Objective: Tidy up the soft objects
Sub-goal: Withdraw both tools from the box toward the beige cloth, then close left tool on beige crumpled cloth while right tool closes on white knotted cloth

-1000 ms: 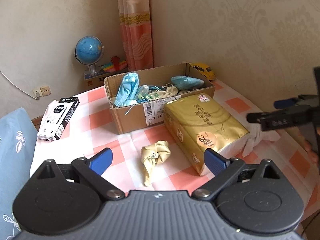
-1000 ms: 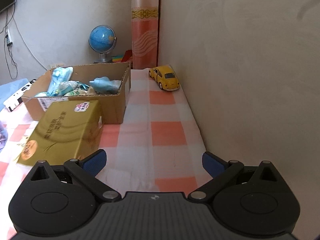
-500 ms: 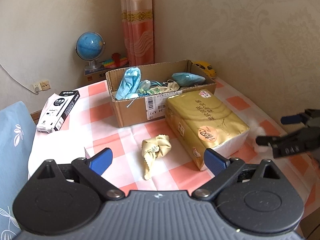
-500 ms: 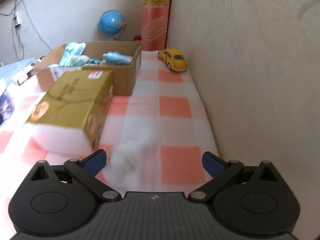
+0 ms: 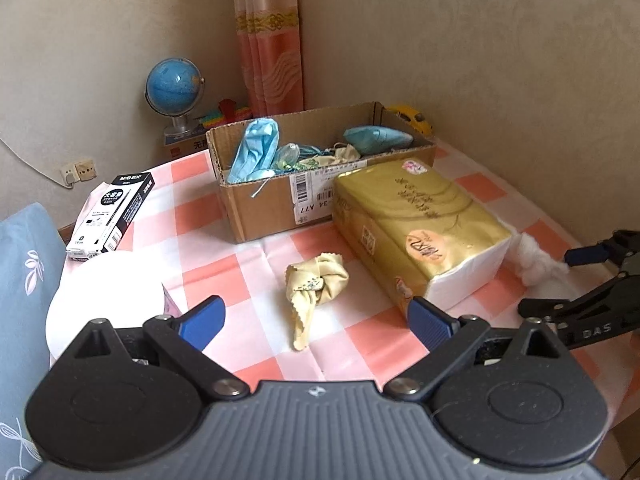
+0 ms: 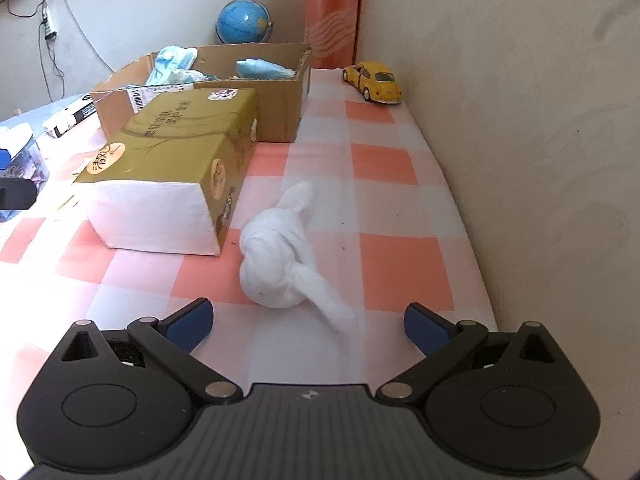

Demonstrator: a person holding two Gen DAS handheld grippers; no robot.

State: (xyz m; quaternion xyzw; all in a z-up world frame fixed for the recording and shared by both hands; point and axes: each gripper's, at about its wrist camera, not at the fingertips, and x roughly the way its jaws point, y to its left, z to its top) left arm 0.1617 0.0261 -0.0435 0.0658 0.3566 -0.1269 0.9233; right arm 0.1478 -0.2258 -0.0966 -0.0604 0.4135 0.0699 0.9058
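Observation:
A knotted white cloth point(image 6: 282, 264) lies on the checked tablecloth just ahead of my right gripper point(image 6: 308, 322), which is open and empty; the cloth point(image 5: 534, 262) also peeks out behind the gold tissue pack point(image 5: 416, 224). A knotted yellow cloth point(image 5: 316, 286) lies in front of my left gripper point(image 5: 316, 318), open and empty, a little short of it. The cardboard box point(image 5: 272, 204) behind holds blue masks and other soft items. The right gripper point(image 5: 576, 280) shows at the right edge of the left wrist view.
The gold tissue pack point(image 6: 176, 152) stands between the two cloths. A yellow toy car point(image 6: 374, 82) sits by the wall, a globe point(image 5: 174, 88) in the corner, a black-and-white carton point(image 5: 110, 216) at the left. A white disc point(image 5: 108, 300) lies at the left edge.
The right gripper has pulled back and lowered, so the white cloth now lies fully in its view. The left gripper has backed off slightly from the yellow cloth. Both stay open.

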